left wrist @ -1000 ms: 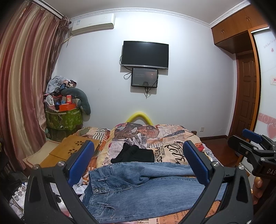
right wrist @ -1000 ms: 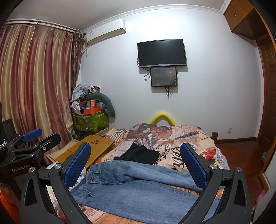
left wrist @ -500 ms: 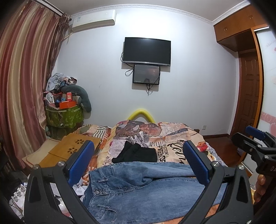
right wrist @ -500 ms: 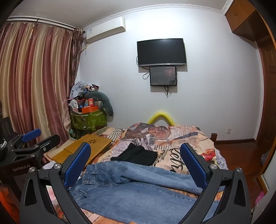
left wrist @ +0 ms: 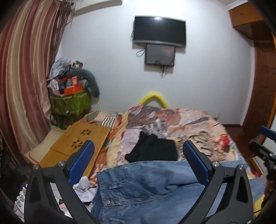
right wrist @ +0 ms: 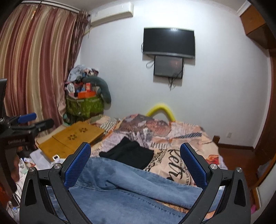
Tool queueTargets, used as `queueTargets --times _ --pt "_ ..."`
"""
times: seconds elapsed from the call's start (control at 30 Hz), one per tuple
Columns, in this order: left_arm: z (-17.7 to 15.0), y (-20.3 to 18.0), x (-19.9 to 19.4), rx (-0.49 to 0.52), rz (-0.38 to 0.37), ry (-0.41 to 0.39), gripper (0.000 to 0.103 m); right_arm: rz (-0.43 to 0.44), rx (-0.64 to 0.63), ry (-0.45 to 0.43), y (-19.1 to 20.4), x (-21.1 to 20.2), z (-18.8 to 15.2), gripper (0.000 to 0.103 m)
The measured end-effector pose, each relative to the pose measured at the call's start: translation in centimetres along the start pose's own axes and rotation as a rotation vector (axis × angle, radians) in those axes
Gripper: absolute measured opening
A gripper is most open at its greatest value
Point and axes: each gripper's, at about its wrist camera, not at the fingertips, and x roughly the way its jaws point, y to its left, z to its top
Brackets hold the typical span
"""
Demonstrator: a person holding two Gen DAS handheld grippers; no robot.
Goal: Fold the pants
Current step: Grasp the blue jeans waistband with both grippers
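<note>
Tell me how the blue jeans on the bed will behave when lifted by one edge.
The jeans already lie in soft folds, one leg draped across the other, so they'll probably sag, not hold shape. Denim looks thick, likely weighty. Spread across the patterned bedspread, they may drag on it.

From where I'm driving this it's a small bedroom with plain white walls [right wrist: 120, 60], a black TV [right wrist: 169, 43] mounted up high with a smaller dark screen [right wrist: 168, 65] hung right under it, and an AC unit [right wrist: 112, 16] near the ceiling. Striped reddish-gold curtains [right wrist: 34, 65] fill the left side, with a green storage bin [right wrist: 84, 105] piled with clutter in the corner. The bed [right wrist: 181, 136] has a busy newsprint-style cover, a bamboo lap desk [right wrist: 72, 139] at its left edge, wood floor [right wrist: 239, 158] and dark wood cabinets [left wrist: 248, 17] on the right.
</note>
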Motion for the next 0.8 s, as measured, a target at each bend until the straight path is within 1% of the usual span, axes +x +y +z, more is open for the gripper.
queueTargets --times 0.03,0.07,0.13,0.17,0.2,0.23,0.27,0.3,0.33,0.43,0.5,0.53,0.63,0.7,0.8 --pt "-0.1 0.5 1.2 0.007 0.02 0.013 0.103 0.004 0.002 0.009 -0.3 0.7 -0.1 0.103" --pt "-0.4 1.3 3.3 0.003 0.038 0.049 0.103 0.007 0.001 0.024 -0.8 1.8 -0.5 0.103" --pt "-0.9 2.5 6.1 0.013 0.059 0.1 0.103 -0.009 -0.006 0.063 -1.6 4.1 -1.2 0.103" --pt "-1.2 3.3 7.3 0.045 0.091 0.136 0.099 -0.017 -0.009 0.094 -2.2 5.5 -1.8 0.103" --pt "-1.8 4.0 9.1 0.045 0.112 0.17 0.092 -0.019 -0.01 0.116 -2.6 6.4 -2.1 0.103" --pt "-2.5 4.7 11.0 0.041 0.128 0.212 0.088 -0.017 -0.01 0.146 -3.0 7.3 -2.5 0.103" --pt "-3.0 5.3 12.5 0.023 0.125 0.25 0.084 -0.019 -0.009 0.176 -3.4 8.3 -2.9 0.103" --pt "-3.8 6.3 14.4 0.009 0.127 0.312 0.082 -0.019 -0.009 0.211 -3.8 9.4 -3.5 0.103" --pt "-3.9 7.1 15.1 0.009 0.134 0.343 0.08 -0.013 -0.012 0.246 -4.3 10.6 -4.1 0.103" --pt "-5.4 10.1 18.2 -0.043 0.152 0.451 0.074 -0.003 -0.017 0.312 -5.1 12.7 -5.1 0.103" --pt "-6.8 11.1 20.4 -0.068 0.16 0.505 0.069 0.007 -0.016 0.362 -5.6 14.4 -5.9 0.101" --pt "-7.5 11.3 21.3 -0.075 0.164 0.526 0.069 0.012 -0.018 0.382 -5.9 15.1 -6.2 0.101" --pt "-9.6 11.8 24.1 -0.098 0.171 0.602 0.063 0.032 -0.027 0.424 -6.4 17.1 -7.1 0.1" --pt "-11.0 12.0 25.8 -0.126 0.146 0.667 0.05 0.048 -0.031 0.452 -6.8 18.5 -7.5 0.097" --pt "-12.3 12.4 27.6 -0.165 0.117 0.727 0.05 0.08 -0.024 0.5 -7.4 20.6 -8.3 0.093"
